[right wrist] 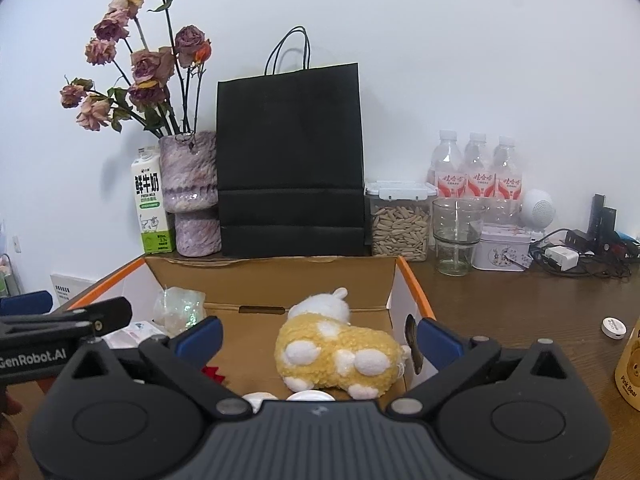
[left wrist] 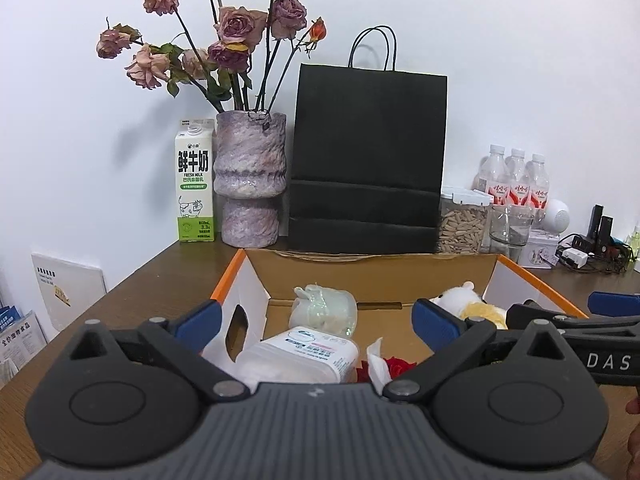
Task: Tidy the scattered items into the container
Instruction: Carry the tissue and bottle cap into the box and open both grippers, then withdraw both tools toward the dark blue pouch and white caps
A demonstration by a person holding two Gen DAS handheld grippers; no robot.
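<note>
An open cardboard box point(left wrist: 372, 270) with orange edges stands on the wooden table; it also shows in the right wrist view point(right wrist: 276, 280). Inside lie a white wipes pack point(left wrist: 304, 354), a clear crumpled bag point(left wrist: 326, 310), a red flower point(left wrist: 398, 365) and a yellow-and-white plush toy point(right wrist: 340, 354), also seen in the left wrist view point(left wrist: 472, 306). My left gripper point(left wrist: 316, 324) is open and empty above the box's left half. My right gripper point(right wrist: 320, 336) is open and empty above the plush toy.
Behind the box stand a milk carton point(left wrist: 195, 184), a vase of dried roses point(left wrist: 250, 184), a black paper bag point(left wrist: 366, 160), a seed jar point(right wrist: 400, 224), a glass point(right wrist: 456, 236), water bottles point(right wrist: 476, 170) and cables point(right wrist: 580, 252). A white round lid point(right wrist: 613, 327) and a yellow bottle point(right wrist: 630, 364) sit at right.
</note>
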